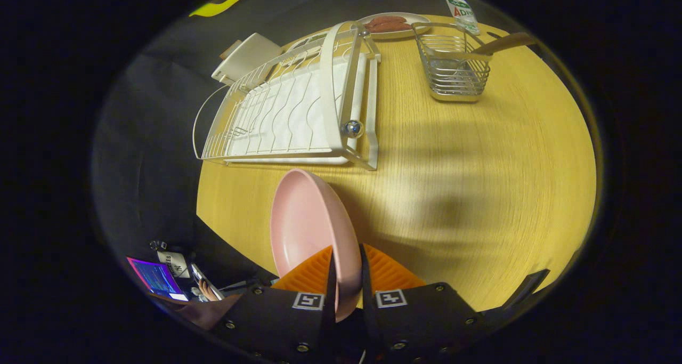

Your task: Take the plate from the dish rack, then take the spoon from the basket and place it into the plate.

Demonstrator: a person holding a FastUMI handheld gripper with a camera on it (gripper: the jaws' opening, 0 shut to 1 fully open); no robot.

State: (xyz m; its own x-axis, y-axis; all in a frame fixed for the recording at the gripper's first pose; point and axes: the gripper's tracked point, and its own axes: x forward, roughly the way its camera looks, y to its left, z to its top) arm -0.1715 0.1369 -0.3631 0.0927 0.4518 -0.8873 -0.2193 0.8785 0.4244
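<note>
The tongs (347, 278) pinch the rim of the pink plate (306, 225), holding it on edge above the wooden counter (479, 193). Beyond it sits the white dish rack (298, 113). The spoon (503, 43) leans in the wire basket (453, 68), beside a packet (461, 9) whose lettering is too small to read.

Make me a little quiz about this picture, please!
1. True or false: the round pink plate sits in the white wire dish rack.
2. What grips the plate's rim? A) gripper B) a hand C) nothing
3. Fill in: the wooden-handled spoon stands in the metal wire ____.

Key: 1 false, it is held edge-on between the fingers above the yellow wooden table; 2 A; 3 basket.
</note>
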